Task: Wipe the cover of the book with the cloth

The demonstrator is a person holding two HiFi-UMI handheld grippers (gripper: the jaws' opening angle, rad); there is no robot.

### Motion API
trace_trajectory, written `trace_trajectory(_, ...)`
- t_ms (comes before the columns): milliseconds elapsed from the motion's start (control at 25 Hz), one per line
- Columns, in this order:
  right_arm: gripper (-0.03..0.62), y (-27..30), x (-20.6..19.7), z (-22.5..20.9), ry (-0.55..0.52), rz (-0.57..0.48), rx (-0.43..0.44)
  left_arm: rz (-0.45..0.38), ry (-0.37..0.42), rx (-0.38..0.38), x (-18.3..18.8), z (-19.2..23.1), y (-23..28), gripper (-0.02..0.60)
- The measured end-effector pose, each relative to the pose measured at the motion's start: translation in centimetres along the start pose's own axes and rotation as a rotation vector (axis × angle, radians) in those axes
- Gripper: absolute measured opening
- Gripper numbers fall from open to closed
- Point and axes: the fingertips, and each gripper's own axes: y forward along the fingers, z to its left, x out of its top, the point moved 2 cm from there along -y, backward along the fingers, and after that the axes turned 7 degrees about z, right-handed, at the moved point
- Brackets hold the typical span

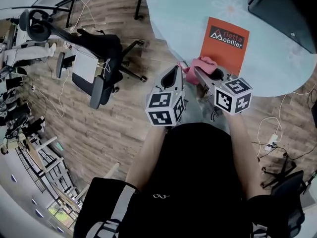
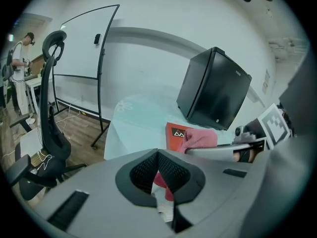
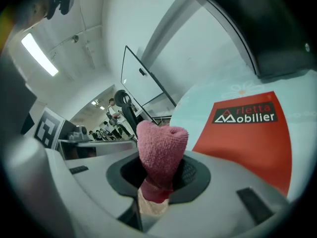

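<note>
Pink terry cloth [image 3: 162, 148] stands bunched and upright in my right gripper [image 3: 158, 180], pinched at its base. Just ahead, to its right, the orange book [image 3: 247, 138] with a black title label lies flat on the pale table [image 3: 213, 95]. My left gripper [image 2: 157, 156] is pressed together at its tips.

table [image 1: 183, 14]: pale blue cover with a flower print, curved edge. black box [image 2: 214, 88] stands on the table at its far side. black office chair [image 1: 99, 63] with a looped headrest is left of the table, well apart, on the wood plank floor [image 1: 109, 128]. whiteboard [image 2: 79, 43] on a black stand is left of the table, by the wall. person [image 2: 19, 68] stands far left of the table. white cables [image 1: 271, 142] lie on the floor off the table's near right edge.
</note>
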Motion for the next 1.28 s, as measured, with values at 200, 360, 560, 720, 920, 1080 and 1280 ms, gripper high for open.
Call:
trace_trajectory(200,0.104,0.8,-1.2,-1.5,0.02,0.029,-0.023,0.025,0.013,-0.006,-0.4,0.0,0.6,0.014)
trace_trajectory(360,0.103,0.4,-1.9,-2.6,0.026,0.035,-0.056,0.033,0.029,-0.023,-0.9,-0.9,0.4,0.014)
trace_trajectory(560,0.104,-0.7,-2.3,-3.4,0.013,0.03,-0.079,0.032,0.041,-0.033,-1.5,-2.0,0.2,0.014)
trace_trajectory(720,0.104,-1.8,-2.9,-4.0,0.012,0.026,-0.099,0.023,0.05,-0.042,-1.9,-3.0,-0.3,0.014)
trace_trajectory(920,0.104,-3.4,-3.4,-4.8,0.015,0.014,-0.121,0.009,0.058,-0.044,-1.9,-3.9,-0.6,0.014)
trace_trajectory(1080,0.104,-4.5,-3.8,-5.3,0.018,-0.001,-0.133,0.006,0.069,-0.048,-2.1,-4.9,-0.8,0.014)
trace_trajectory(1280,0.104,-6.0,-4.6,-6.4,0.043,-0.017,-0.151,-0.001,0.09,-0.06,-2.1,-6.3,-0.7,0.014)
